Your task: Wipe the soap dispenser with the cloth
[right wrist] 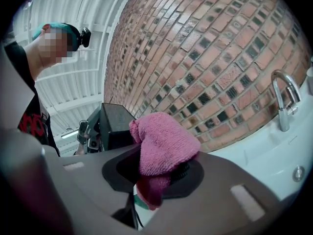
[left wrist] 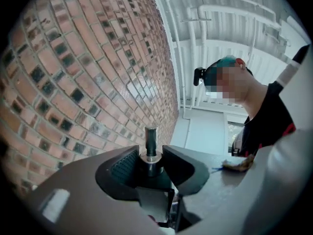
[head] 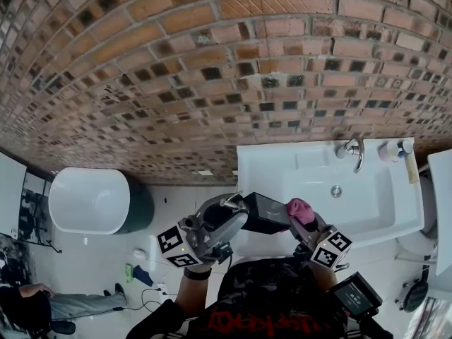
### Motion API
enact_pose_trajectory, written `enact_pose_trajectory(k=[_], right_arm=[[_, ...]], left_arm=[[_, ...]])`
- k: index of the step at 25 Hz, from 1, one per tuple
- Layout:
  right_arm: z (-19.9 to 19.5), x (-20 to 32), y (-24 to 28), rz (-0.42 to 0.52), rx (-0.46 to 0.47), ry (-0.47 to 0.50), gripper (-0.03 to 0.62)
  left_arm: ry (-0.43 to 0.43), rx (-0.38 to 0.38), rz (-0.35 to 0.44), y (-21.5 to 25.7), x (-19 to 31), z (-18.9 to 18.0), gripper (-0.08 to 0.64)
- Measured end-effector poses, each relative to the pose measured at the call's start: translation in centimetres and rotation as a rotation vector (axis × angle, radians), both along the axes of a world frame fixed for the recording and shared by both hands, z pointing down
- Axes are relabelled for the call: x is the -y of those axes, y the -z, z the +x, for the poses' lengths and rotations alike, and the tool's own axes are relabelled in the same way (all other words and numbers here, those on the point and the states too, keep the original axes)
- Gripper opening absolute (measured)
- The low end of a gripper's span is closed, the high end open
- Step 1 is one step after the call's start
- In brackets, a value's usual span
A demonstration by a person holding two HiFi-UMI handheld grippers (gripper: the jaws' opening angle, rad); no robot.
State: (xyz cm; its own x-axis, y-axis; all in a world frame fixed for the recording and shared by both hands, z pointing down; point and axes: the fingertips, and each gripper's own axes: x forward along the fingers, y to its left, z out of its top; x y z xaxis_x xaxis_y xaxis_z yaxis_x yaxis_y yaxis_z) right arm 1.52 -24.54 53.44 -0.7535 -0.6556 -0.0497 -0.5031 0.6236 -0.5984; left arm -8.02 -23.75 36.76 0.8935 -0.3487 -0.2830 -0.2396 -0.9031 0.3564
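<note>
Our left tongs (head: 235, 208) are clamped on the pump neck (left wrist: 151, 141) of the dispenser (head: 267, 214). That leaves its black body bare for wiping, held up just off the front left corner of the sink (head: 385, 214). Our right tongs (head: 305, 226) pinch the cloth (head: 299, 209), bunched so a soft pad sticks out. It sits at the dispenser's sink-facing side; we cannot tell whether it touches.
</note>
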Motion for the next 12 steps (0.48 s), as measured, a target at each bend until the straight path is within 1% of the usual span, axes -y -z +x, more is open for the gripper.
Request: enact_pose_trajectory(k=[4,7,9,12], right_arm=[[0.4,0.5,0.5,0.002,0.020,-0.010,0.084],[0.4,1.1,0.9,0.019,0.007,-0.007,0.084],[0.3,1.4,1.1,0.033,-0.004,0.005,0.084],[0.3,1.3,1.8,0.044,-0.002,0.023,0.083]], left_arm=[[-0.134,-0.006,0.062,0.9,-2.7,1.1,0.152],[-0.217,-0.008,0.104,0.8,-4.2,1.6,0.152],[-0.236,0.016,0.122,0.5,-4.7,2.0,0.152],[-0.229,0.085,0.126,-0.5,-4.8,2.6,0.152]])
